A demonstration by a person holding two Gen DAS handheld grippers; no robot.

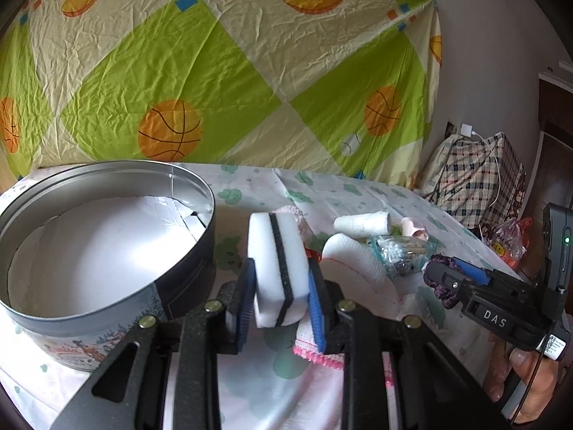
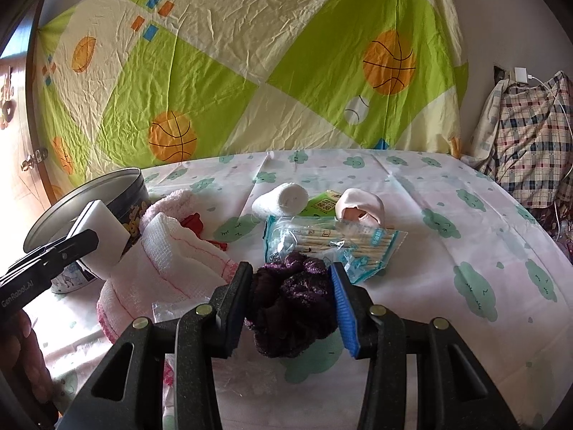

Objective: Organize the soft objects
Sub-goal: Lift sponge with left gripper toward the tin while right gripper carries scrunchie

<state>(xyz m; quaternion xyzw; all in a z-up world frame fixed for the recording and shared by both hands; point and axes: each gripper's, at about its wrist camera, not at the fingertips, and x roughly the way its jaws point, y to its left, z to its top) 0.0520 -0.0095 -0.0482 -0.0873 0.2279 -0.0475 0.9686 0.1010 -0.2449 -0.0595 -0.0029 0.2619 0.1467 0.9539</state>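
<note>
Left wrist view: left tool (image 1: 281,295) is clenched on a white sponge (image 1: 277,268) w/ a dark middle layer, held clear of the table, just right of the open round tin (image 1: 107,236) at the table's left edge. Right tool (image 2: 290,302) grips a dark purple scrunchie (image 2: 292,304), pads pressing both sides, near the table's front edge.

Handling, as a guess: sponge is light & squashy, so take it across the flat faces, mid-body; too hard a squeeze deforms it. Scrunchie is limp & fuzzy, so grab the bunched bulk, not a loose loop.

Only the left wrist view shows the tin's inside, lined w/ white paper, nothing else seen in it. Right wrist view shows more of the pile mid-table: gauze roll (image 2: 281,199), cotton swab pack (image 2: 333,242), pink-white cloth (image 2: 172,258).
</note>
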